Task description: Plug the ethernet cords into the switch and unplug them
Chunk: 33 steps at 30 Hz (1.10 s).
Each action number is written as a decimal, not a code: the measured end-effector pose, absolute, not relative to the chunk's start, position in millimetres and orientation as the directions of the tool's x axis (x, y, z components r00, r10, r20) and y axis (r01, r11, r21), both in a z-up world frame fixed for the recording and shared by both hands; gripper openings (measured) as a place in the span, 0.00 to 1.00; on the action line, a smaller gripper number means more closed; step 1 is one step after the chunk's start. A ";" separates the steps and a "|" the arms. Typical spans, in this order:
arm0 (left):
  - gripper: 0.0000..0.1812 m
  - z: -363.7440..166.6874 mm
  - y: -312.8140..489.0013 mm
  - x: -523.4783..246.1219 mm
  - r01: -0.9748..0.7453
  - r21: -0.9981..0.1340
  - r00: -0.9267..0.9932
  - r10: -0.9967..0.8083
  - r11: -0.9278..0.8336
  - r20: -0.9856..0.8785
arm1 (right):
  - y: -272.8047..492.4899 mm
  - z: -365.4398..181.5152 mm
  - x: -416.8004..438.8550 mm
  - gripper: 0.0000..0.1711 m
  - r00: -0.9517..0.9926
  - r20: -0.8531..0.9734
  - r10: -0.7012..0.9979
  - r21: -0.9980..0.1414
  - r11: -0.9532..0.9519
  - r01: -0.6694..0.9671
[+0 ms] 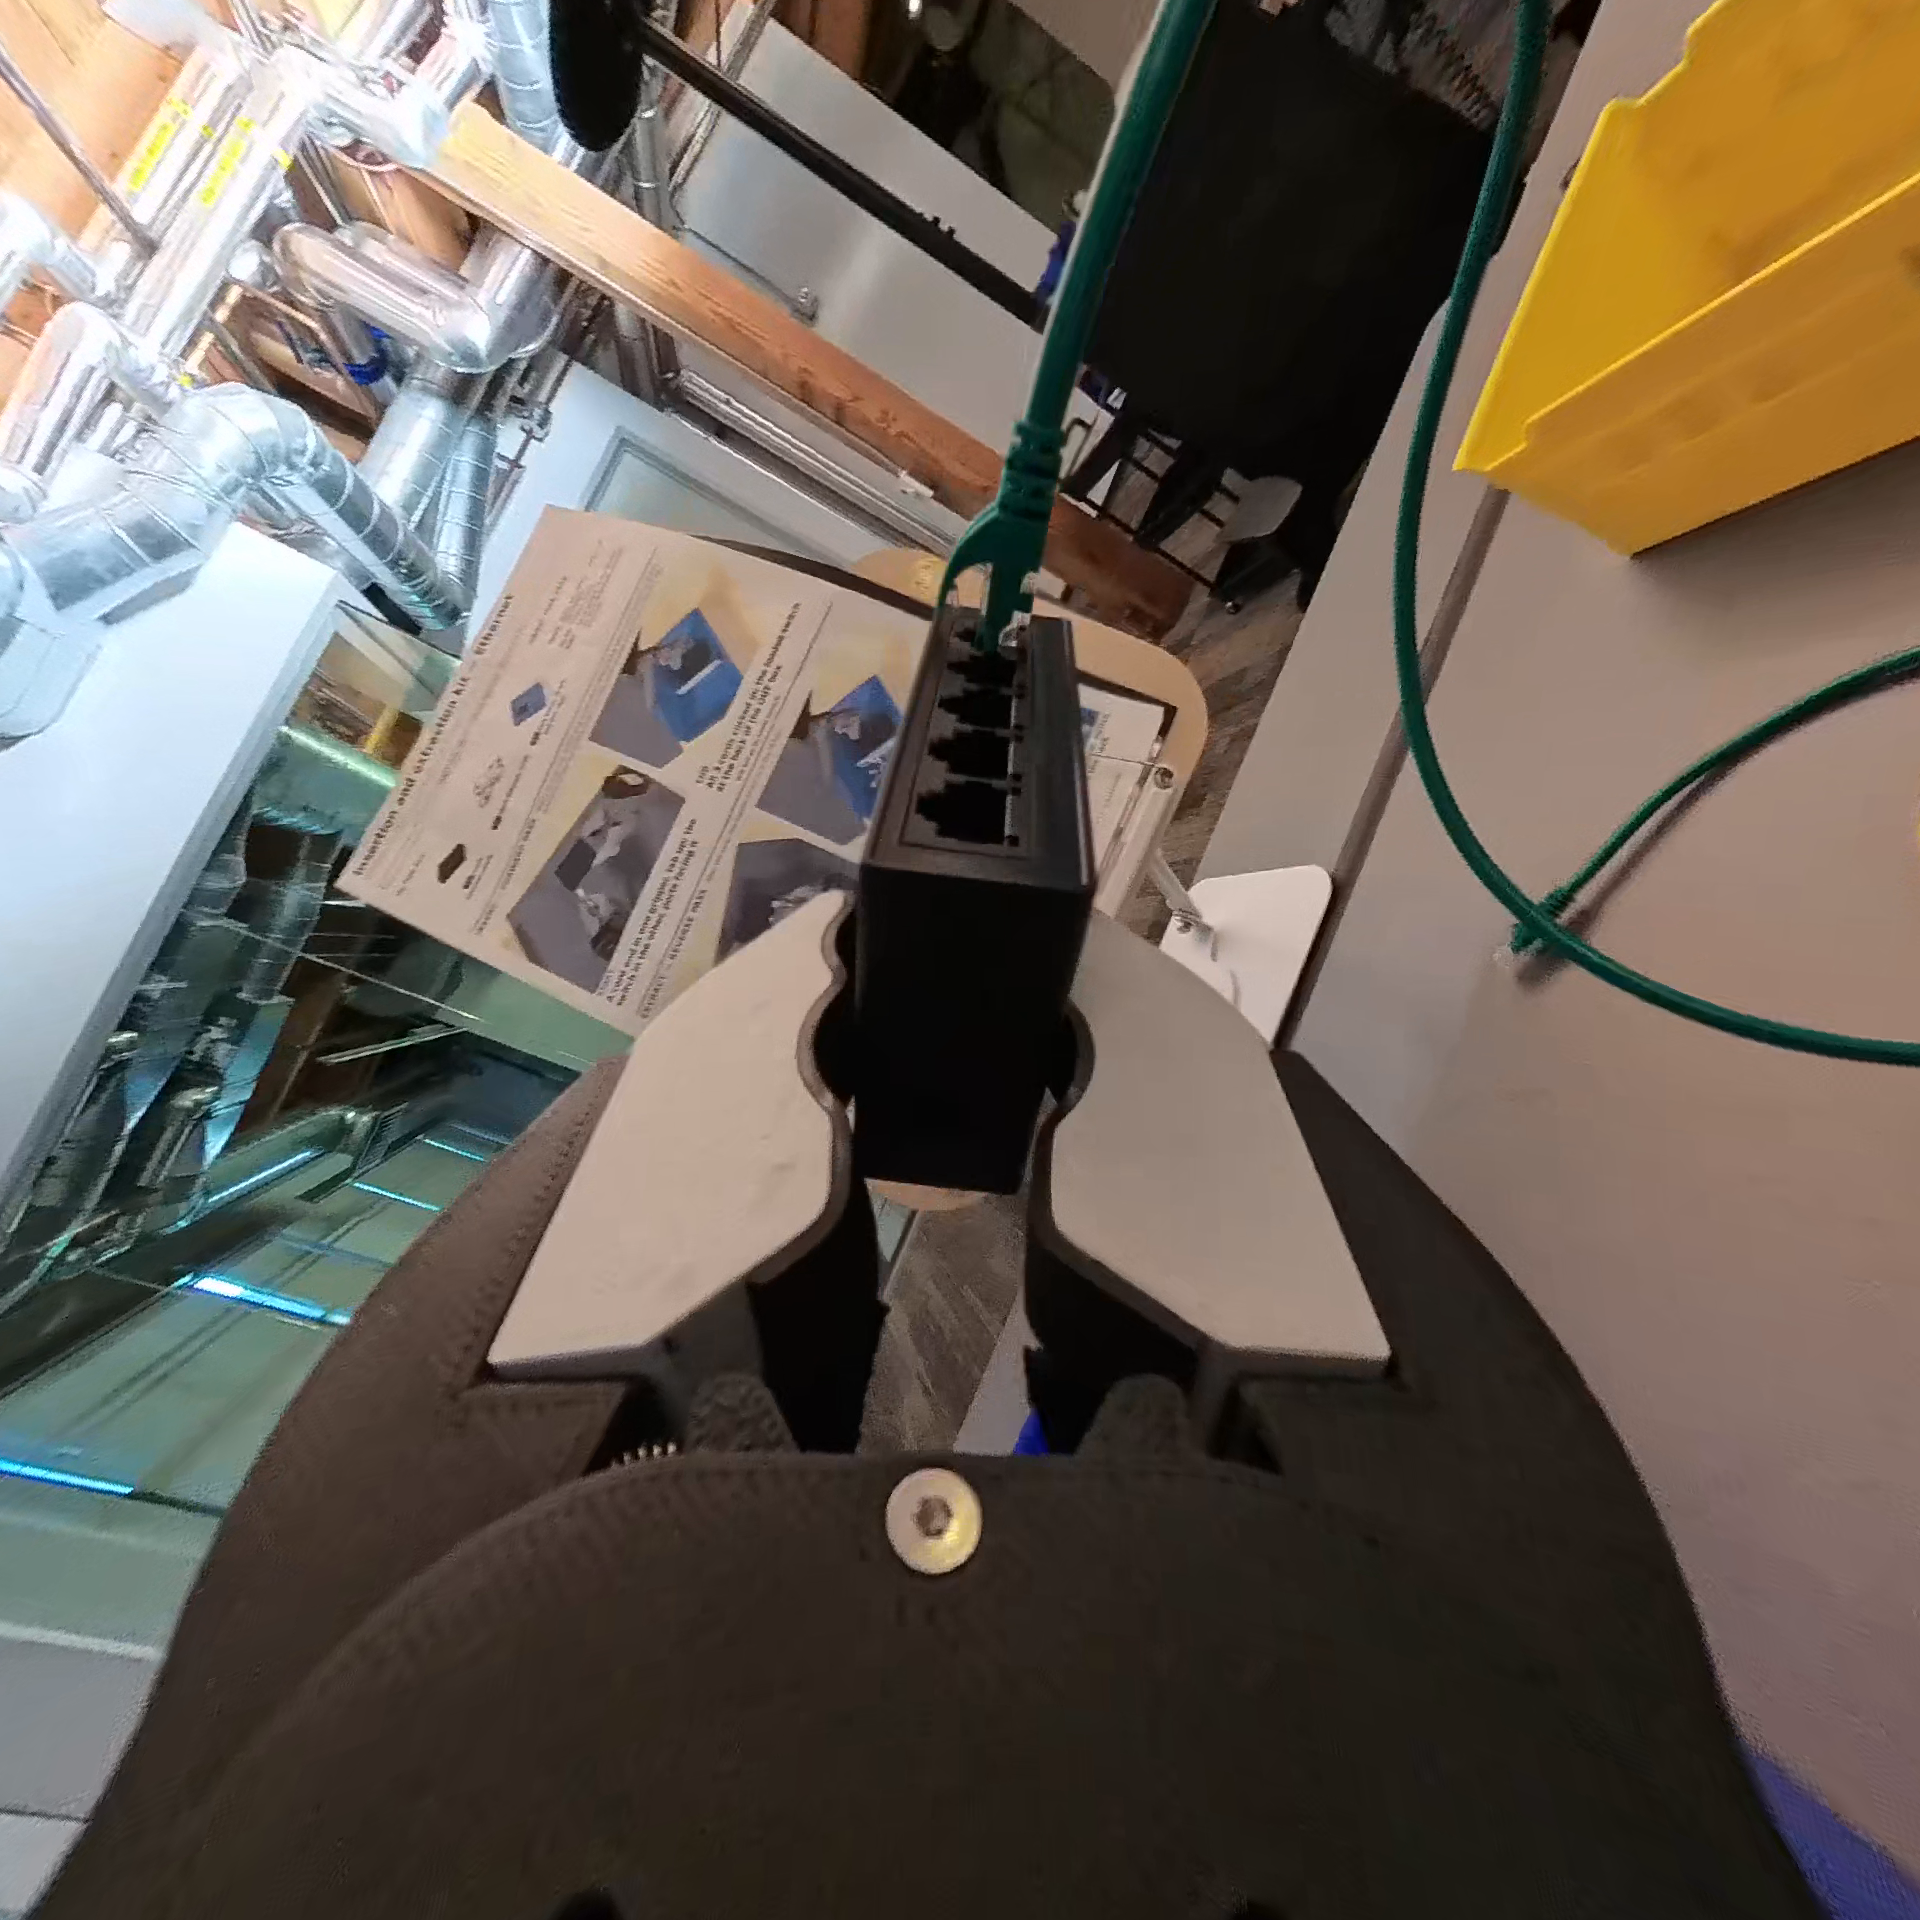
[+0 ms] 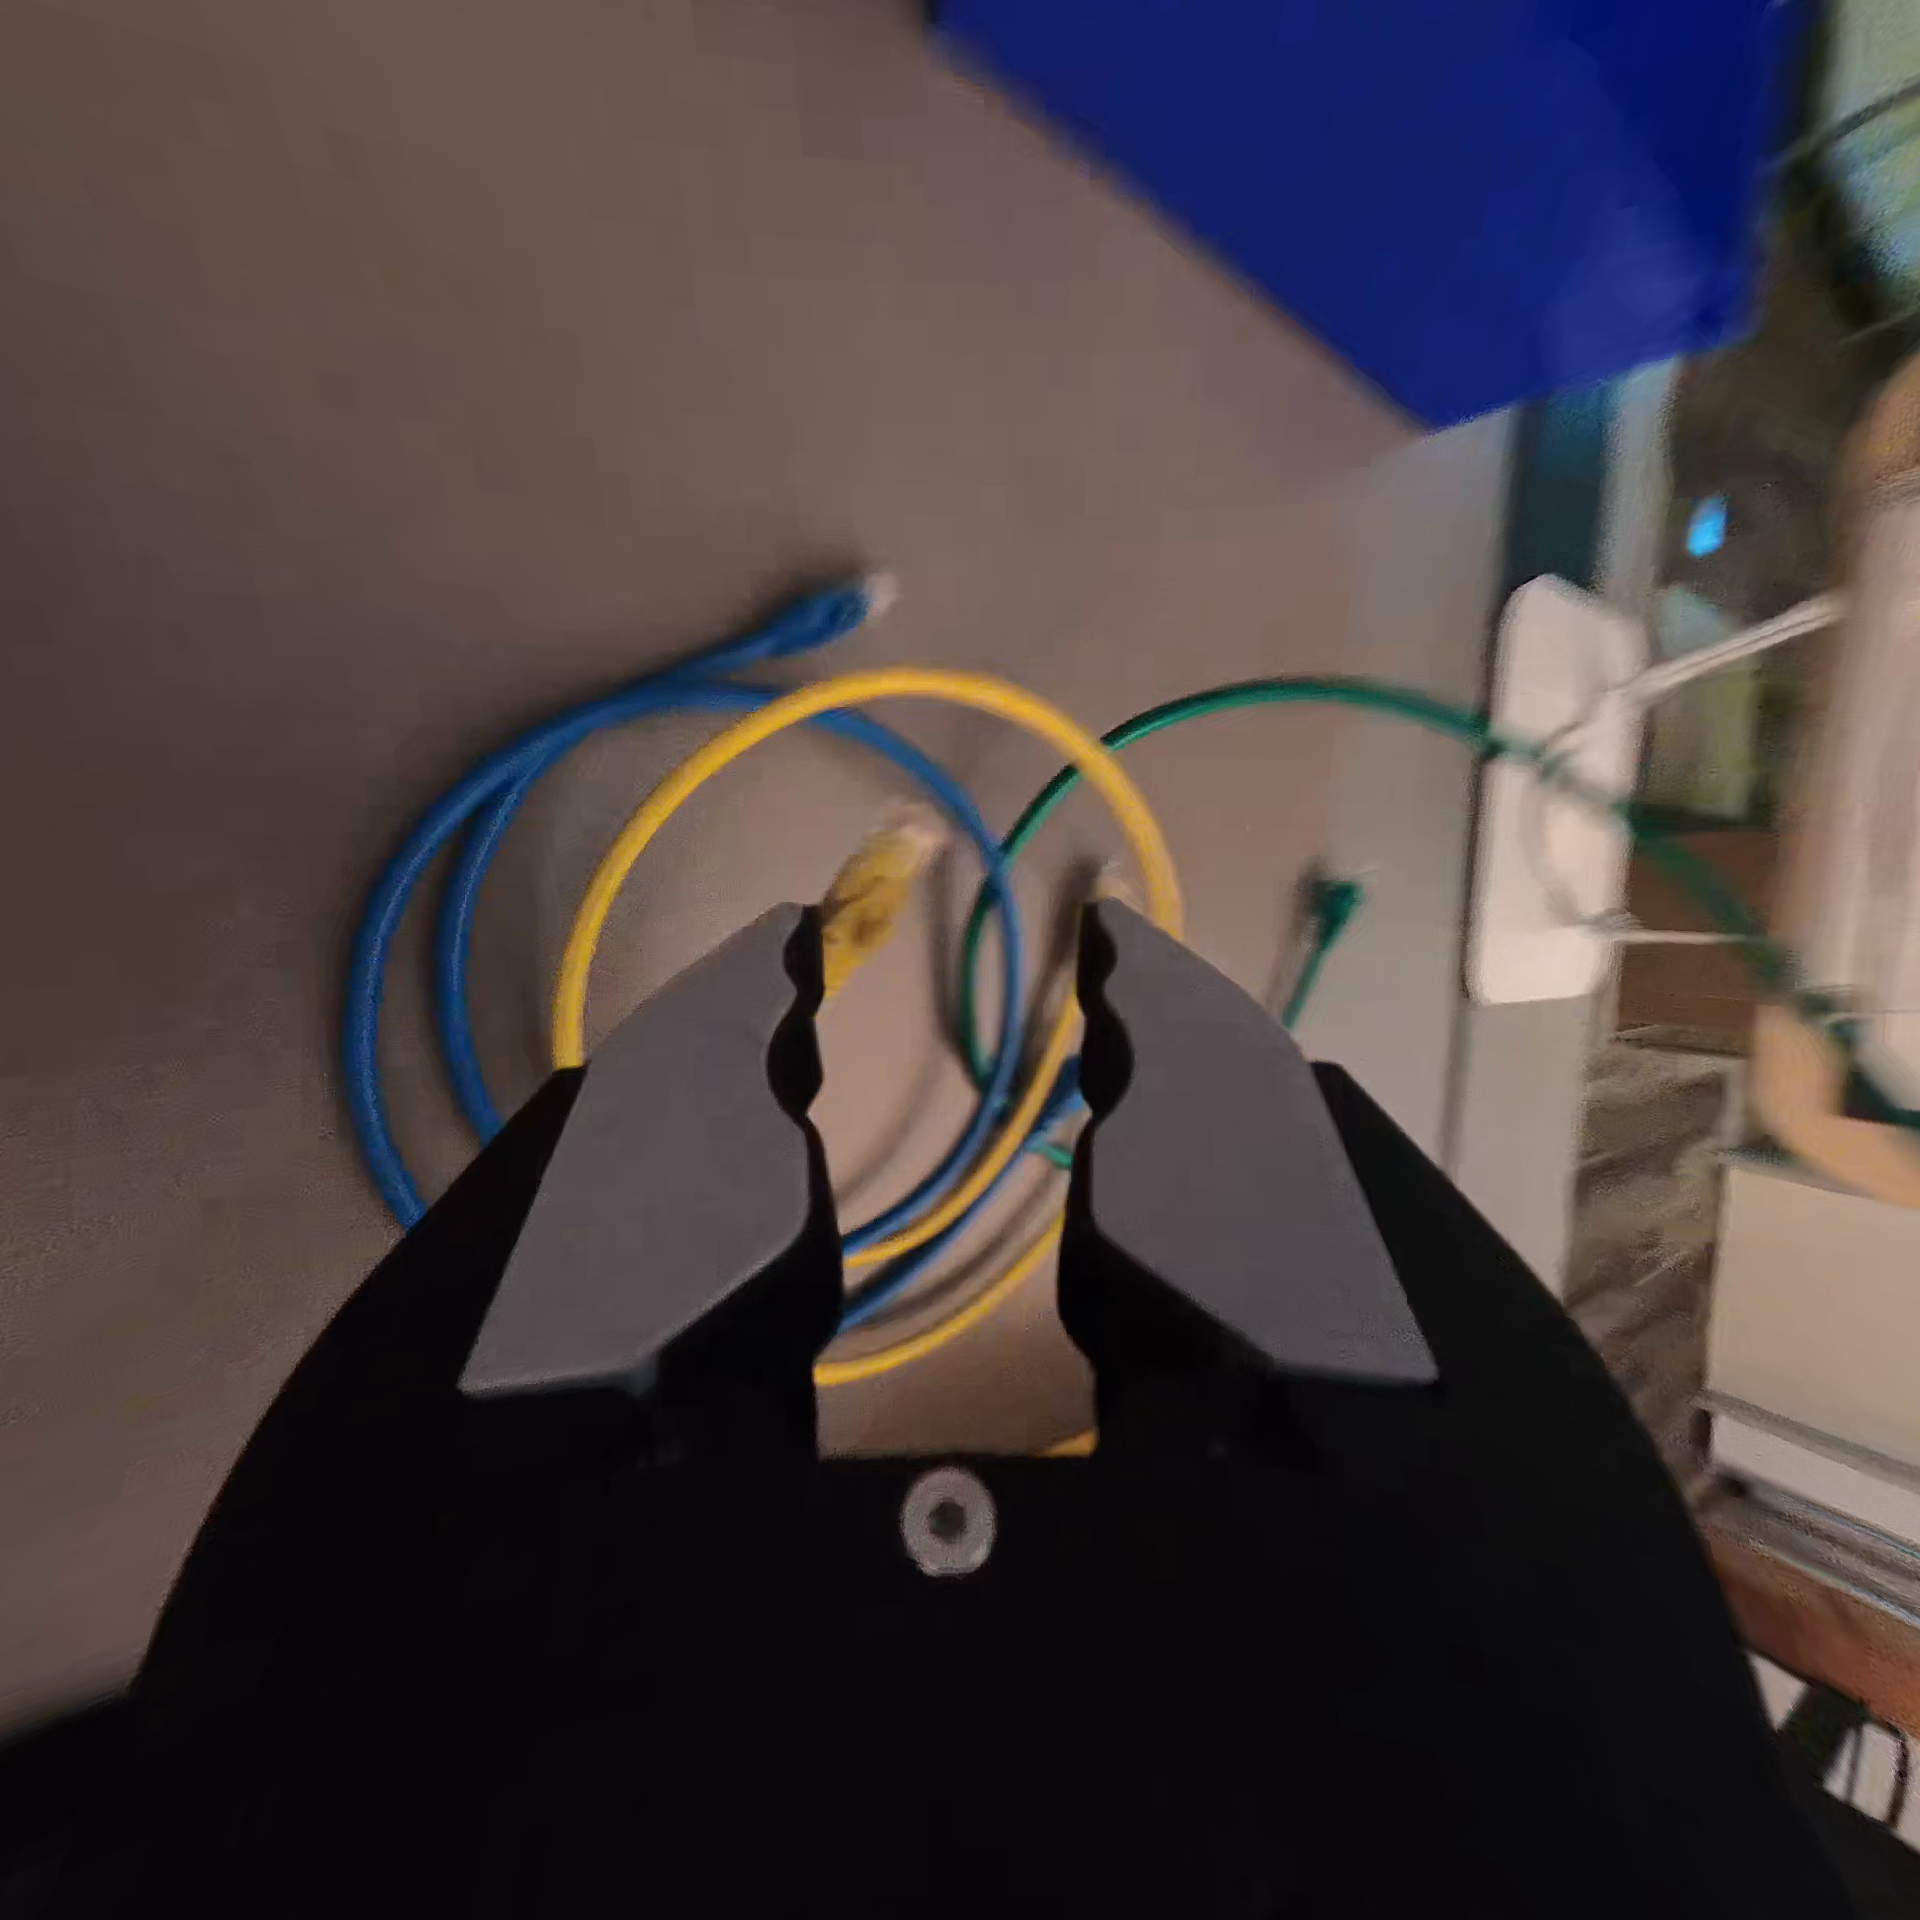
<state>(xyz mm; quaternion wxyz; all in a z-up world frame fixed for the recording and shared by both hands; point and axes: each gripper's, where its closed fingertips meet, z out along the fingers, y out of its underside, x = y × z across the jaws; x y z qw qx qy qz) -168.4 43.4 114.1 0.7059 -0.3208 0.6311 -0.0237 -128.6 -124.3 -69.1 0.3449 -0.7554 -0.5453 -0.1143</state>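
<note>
My left gripper (image 1: 961, 940) is shut on a black switch (image 1: 977, 831) and holds it off the grey table, ports facing up in the view. A green ethernet cord (image 1: 1049, 416) is plugged into the switch's farthest port; its other plug (image 1: 1522, 940) lies on the table. In the blurred right wrist view, my right gripper (image 2: 943, 920) is open and empty above the table. A yellow cord (image 2: 727, 764) lies coiled there with its plug (image 2: 873, 904) just past my left fingertip. A blue cord (image 2: 457, 831) and the green cord (image 2: 1039, 821) lie with it.
A yellow bin (image 1: 1725, 301) stands on the grey table (image 1: 1558, 1351) at the right of the left wrist view. A printed instruction sheet (image 1: 623, 790) stands behind the switch. A blue bin (image 2: 1403, 177) sits at the far side of the table in the right wrist view.
</note>
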 end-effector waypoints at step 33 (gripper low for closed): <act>0.16 125.7 13.1 -162.7 -0.344 -0.477 0.197 -0.435 0.809 -0.879 | -9.6 147.6 -142.6 0.09 -0.039 0.962 0.271 0.004 0.130 0.992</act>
